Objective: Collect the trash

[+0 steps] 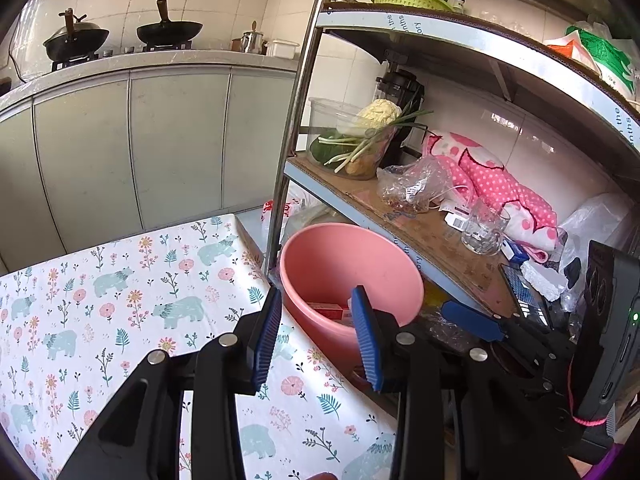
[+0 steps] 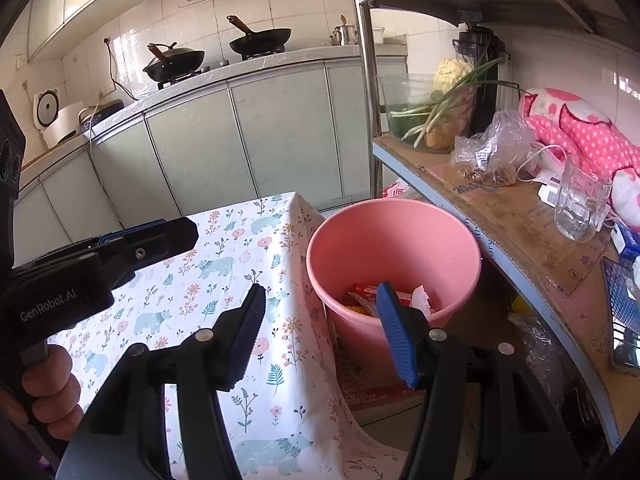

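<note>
A pink bucket (image 1: 352, 256) stands on the floor between the table and a shelf rack; it also shows in the right wrist view (image 2: 396, 236). Inside it lie a red packet (image 2: 362, 290), a crumpled white piece (image 2: 422, 298) and other wrappers. My left gripper (image 1: 316, 336) is open and empty, over the table's right edge beside the bucket. My right gripper (image 2: 320, 332) is open and empty, held above the gap between table and bucket. The right gripper also shows at the right of the left wrist view (image 1: 472, 320), and the left gripper at the left of the right wrist view (image 2: 152, 236).
The table has a floral bear-print cloth (image 1: 120, 320). The shelf rack (image 1: 420, 220) at right holds a glass mug (image 2: 580, 204), a plastic bag (image 2: 492, 152), a pink dotted cloth (image 2: 580, 128) and a bowl of vegetables (image 1: 360, 140). Woks (image 1: 168, 32) sit on the far counter.
</note>
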Tool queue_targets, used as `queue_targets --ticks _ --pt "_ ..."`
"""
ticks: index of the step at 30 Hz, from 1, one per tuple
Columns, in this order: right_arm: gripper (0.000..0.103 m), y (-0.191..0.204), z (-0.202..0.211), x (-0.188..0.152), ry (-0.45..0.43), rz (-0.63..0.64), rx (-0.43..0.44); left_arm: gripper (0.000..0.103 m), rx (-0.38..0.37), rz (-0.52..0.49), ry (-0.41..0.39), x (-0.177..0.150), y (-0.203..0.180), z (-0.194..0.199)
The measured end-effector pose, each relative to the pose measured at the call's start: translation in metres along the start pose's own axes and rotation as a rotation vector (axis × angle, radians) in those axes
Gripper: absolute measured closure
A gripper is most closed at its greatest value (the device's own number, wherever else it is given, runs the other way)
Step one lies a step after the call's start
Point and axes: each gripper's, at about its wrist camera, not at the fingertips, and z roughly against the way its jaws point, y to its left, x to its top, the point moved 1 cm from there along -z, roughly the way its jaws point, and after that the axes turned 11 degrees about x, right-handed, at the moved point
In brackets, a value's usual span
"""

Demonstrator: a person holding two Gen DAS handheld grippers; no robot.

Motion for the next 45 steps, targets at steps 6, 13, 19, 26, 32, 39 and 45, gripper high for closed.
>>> queue_targets --ticks 6,13,19,26,32,39,45 --pt "0.045 0.004 0.006 -0.002 -0.006 0.002 -0.027 0.067 -0.003 -0.007 -0.008 -0.001 -0.001 0.007" --pt "0.044 0.008 0.007 -0.004 0.001 0.012 -0.057 0.059 -0.001 -0.009 -0.004 -0.003 -0.003 0.012" --pt "0.044 0.015 0.007 -0.007 0.004 0.038 -0.086 0.058 0.012 -0.011 -0.009 -0.004 -0.003 0.014" --pt "0.044 0.016 0.005 -0.008 0.008 0.033 -0.097 0.058 0.036 -0.029 -0.023 -0.007 -0.005 0.018" --pt "0.044 0.017 0.003 -0.01 0.015 0.035 -0.096 0.058 0.044 -0.027 -0.021 -0.009 -0.004 0.018" --pt "0.044 0.018 0.0 -0.011 0.023 0.038 -0.092 0.058 0.047 -0.027 -0.021 -0.01 -0.003 0.017" --pt "0.044 0.018 -0.002 -0.013 0.032 0.033 -0.081 0.058 0.044 -0.027 -0.018 -0.012 -0.002 0.016"
